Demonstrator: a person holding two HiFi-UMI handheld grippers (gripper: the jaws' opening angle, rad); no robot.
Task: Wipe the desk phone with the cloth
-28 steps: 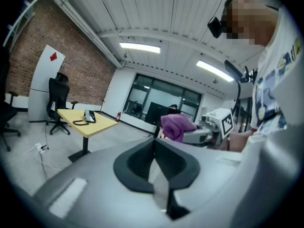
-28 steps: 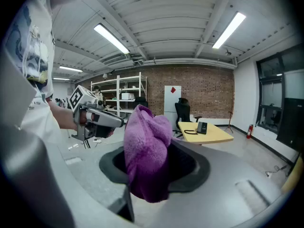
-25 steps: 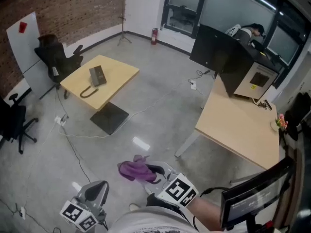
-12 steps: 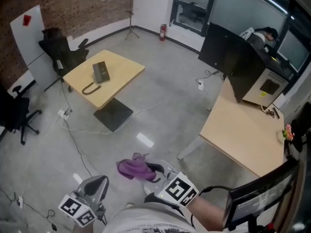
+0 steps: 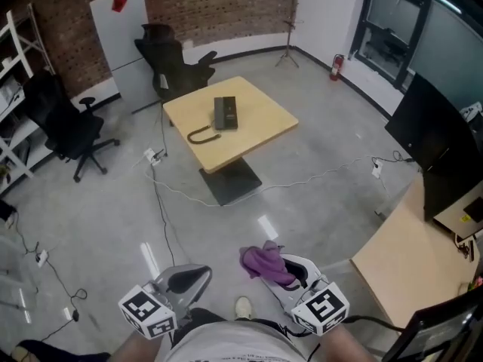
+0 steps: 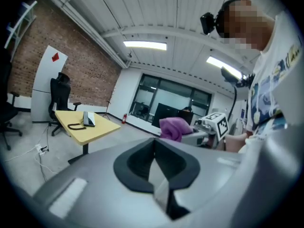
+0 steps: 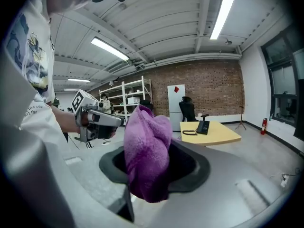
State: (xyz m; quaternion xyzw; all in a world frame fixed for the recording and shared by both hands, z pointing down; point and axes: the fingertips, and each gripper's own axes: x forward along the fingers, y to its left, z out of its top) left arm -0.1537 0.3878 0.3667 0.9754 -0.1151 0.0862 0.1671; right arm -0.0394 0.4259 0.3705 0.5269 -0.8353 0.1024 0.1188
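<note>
A dark desk phone (image 5: 225,112) with a curled cord lies on a yellow table (image 5: 266,119) far across the room, small in the left gripper view as the phone (image 6: 88,119) and in the right gripper view as the phone (image 7: 204,126). My right gripper (image 5: 281,270) is shut on a purple cloth (image 5: 264,262), which bulges out of the jaws as the cloth (image 7: 147,148). My left gripper (image 5: 186,279) is held low at the left, shut and empty, its jaws (image 6: 153,167) pressed together. Both grippers are well short of the table.
Black office chairs (image 5: 72,126) and a white board (image 5: 124,30) stand by the brick wall. Cables (image 5: 162,202) trail over the concrete floor. Another wooden desk (image 5: 407,270) and a dark monitor (image 5: 441,153) are at the right. White shelving (image 5: 16,89) lines the left.
The head view has swung so the yellow table with the phone now sits near the middle ahead. Both grippers keep their pose, the cloth still held.
</note>
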